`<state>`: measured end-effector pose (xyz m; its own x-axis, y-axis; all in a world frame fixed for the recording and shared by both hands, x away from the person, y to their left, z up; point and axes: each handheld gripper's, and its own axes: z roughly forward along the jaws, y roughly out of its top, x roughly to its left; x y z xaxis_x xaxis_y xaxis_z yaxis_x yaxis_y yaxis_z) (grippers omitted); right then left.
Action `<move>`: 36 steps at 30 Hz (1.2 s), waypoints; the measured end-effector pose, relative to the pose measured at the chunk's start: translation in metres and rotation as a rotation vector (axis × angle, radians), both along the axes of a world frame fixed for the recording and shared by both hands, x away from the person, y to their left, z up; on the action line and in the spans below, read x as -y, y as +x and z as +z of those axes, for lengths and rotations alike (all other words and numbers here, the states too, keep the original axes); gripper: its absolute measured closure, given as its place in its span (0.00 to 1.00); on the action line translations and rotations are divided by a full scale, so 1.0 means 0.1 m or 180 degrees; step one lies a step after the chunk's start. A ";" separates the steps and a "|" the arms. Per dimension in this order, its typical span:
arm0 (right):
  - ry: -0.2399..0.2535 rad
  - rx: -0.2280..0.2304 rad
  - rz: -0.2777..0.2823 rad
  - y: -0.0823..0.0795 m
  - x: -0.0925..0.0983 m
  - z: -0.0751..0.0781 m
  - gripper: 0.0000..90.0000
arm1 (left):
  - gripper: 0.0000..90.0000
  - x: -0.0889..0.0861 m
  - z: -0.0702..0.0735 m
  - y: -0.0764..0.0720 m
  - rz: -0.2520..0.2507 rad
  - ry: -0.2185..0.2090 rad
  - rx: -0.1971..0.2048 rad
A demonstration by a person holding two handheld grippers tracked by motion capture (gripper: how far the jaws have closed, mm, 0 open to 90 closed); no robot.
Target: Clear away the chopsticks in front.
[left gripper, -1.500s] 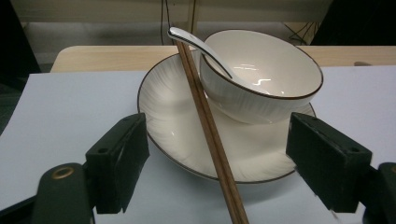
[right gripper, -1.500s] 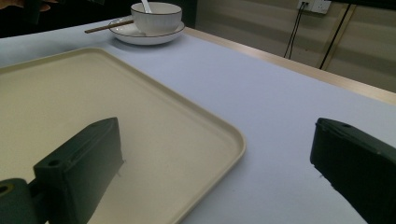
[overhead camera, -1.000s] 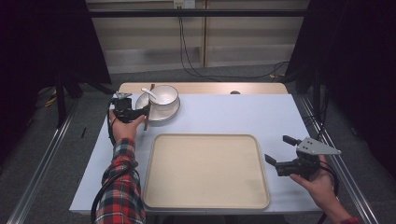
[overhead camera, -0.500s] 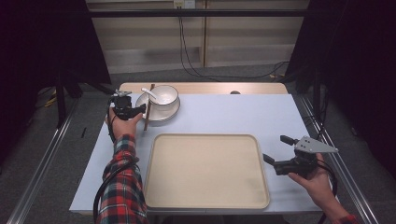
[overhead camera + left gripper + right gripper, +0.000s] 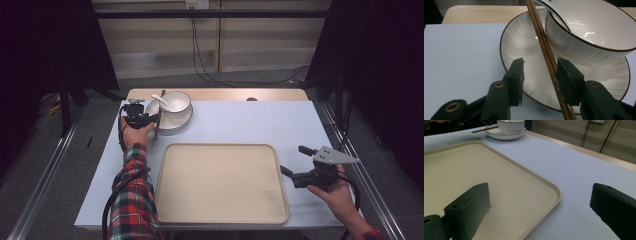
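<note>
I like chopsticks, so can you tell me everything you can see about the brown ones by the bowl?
The chopsticks are a pair of thin, dark brown sticks that look wooden. They lie side by side, slanted across the rim of the white ribbed plate, leaning against the bowl that sits on it. Their near ends stick out over the table. They pass between the left gripper jaws, which have just been closing; one jaw touches them, the other stands apart.

table (image 5: 260,122) w/ tray (image 5: 220,182), plate (image 5: 182,121) – chopsticks (image 5: 156,127)

I see brown chopsticks (image 5: 544,47), white ribbed plate (image 5: 524,50) with dark rim, white bowl (image 5: 594,32), cream tray (image 5: 220,182), pale blue surface (image 5: 260,122), red plaid sleeve (image 5: 129,200)
</note>
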<state>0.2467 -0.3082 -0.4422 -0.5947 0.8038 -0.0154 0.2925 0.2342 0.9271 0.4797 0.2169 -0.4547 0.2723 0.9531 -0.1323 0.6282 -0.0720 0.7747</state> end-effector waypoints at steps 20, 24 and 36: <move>-0.0048 0.0003 0.0053 0.00 0.02 0.00 0.03 | 0.86 0.05 -0.06 0.05 0.0093 0.0009 -0.0209; -0.0045 -0.0015 0.0047 0.00 0.02 0.00 0.03 | 0.89 0.06 -0.06 0.06 0.0165 -0.0024 -0.0200; -0.0048 -0.0014 0.0037 -0.01 0.04 0.01 0.03 | 0.94 0.09 -0.04 0.10 0.0240 -0.0018 -0.0319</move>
